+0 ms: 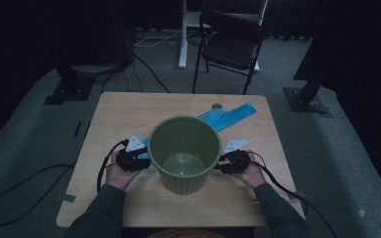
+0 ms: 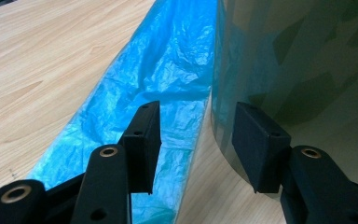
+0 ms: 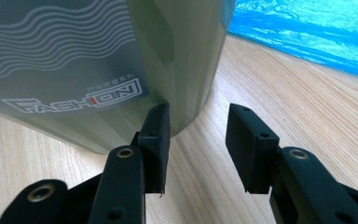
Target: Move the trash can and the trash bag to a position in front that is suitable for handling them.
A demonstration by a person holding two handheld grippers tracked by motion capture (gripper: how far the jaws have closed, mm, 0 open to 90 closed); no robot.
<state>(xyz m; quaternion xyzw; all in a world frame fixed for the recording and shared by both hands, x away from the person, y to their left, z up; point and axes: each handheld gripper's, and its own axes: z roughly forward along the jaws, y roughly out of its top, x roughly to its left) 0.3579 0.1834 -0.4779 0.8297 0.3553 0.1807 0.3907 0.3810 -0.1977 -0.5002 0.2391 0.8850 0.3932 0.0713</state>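
An empty olive-green plastic bin (image 1: pixel 184 182) stands upright in the middle of the wooden table (image 1: pixel 114 114). A flat blue plastic bag (image 1: pixel 233 115) lies behind it, running to the back right. My left gripper (image 1: pixel 146 159) sits low against the bin's left side, and my right gripper (image 1: pixel 222 163) against its right side. In the left gripper view the gripper (image 2: pixel 198 140) is open over the bag (image 2: pixel 168 70), with the bin wall (image 2: pixel 298 60) by its right jaw. In the right gripper view the gripper (image 3: pixel 198 140) is open beside the bin's base (image 3: pixel 98 56), with bare wood between the jaws.
A black folding chair (image 1: pixel 230 44) and a white stand leg (image 1: pixel 182 34) are on the carpet beyond the table. Black stand bases (image 1: pixel 69 89) (image 1: pixel 307 101) flank the table's far corners. Cables trail across the floor at the left (image 1: pixel 25 183).
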